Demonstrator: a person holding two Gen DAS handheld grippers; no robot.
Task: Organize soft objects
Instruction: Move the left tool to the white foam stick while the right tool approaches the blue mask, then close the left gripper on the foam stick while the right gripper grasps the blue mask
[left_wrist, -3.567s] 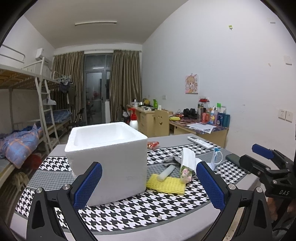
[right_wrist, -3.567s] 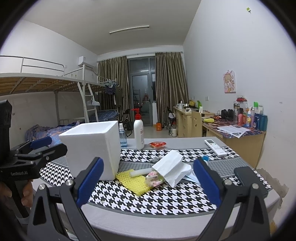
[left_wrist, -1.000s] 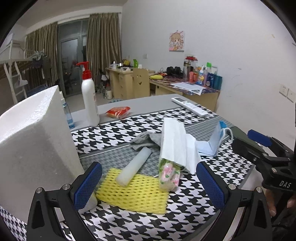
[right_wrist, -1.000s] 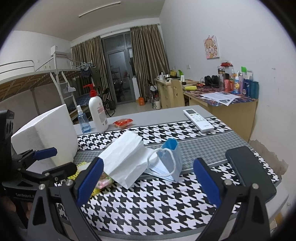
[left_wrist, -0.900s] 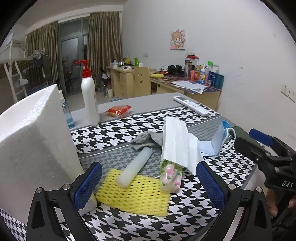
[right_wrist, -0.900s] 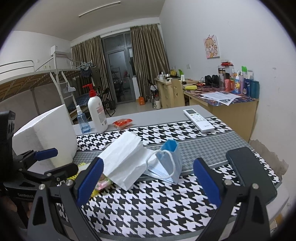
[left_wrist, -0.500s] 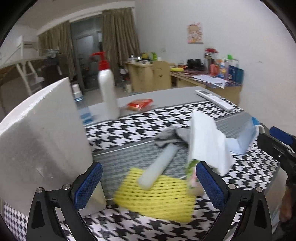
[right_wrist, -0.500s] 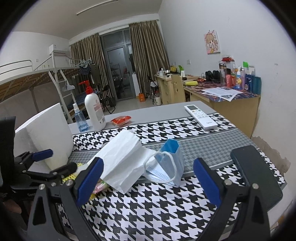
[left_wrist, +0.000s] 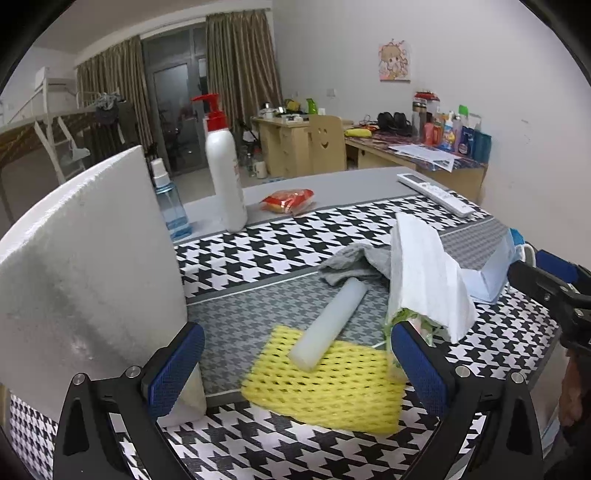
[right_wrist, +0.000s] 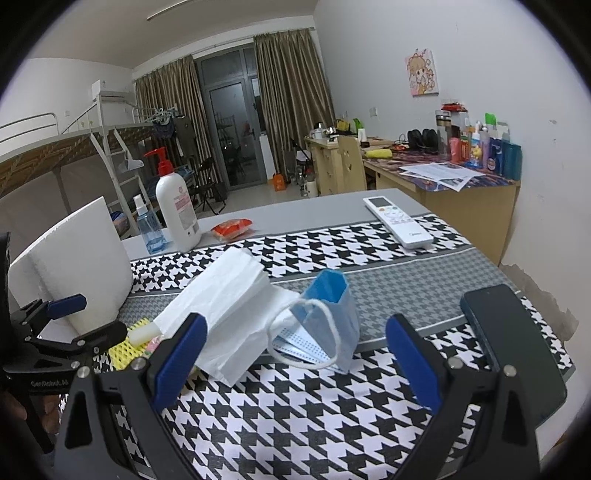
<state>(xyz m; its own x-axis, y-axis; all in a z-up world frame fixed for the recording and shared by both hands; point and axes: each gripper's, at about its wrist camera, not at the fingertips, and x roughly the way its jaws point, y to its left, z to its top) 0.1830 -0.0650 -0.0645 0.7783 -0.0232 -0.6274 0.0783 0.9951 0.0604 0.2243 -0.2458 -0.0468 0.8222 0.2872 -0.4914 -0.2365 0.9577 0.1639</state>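
Holding both claws wide open with nothing in them, I looked over the soft things on the surface. My left claw (left_wrist: 293, 363) hung low over the yellow foam net (left_wrist: 328, 384), which lay flat near me, just right of the big white foam box (left_wrist: 88, 273). A white foam stick (left_wrist: 330, 323) rested with one end on the net. Past it lay a crumpled gray cloth (left_wrist: 354, 264). A pile of white tissues (left_wrist: 424, 280) leaned over a little flowery pack (left_wrist: 415, 326) on the right.

My right claw (right_wrist: 293, 363) pointed at the blue face mask (right_wrist: 328, 317), which stood folded beside the tissues, touching them.

I thought the net was very light and squishy, so I would pinch it at its near edge. The stick looked light and might roll off. The mask was floppy, and its loop could catch, so I would take it by the folded top.

I could read "GenRobot.AI" on my left claw in the right view. The writing on the pump bottle (right_wrist: 177, 210) was too small to read.
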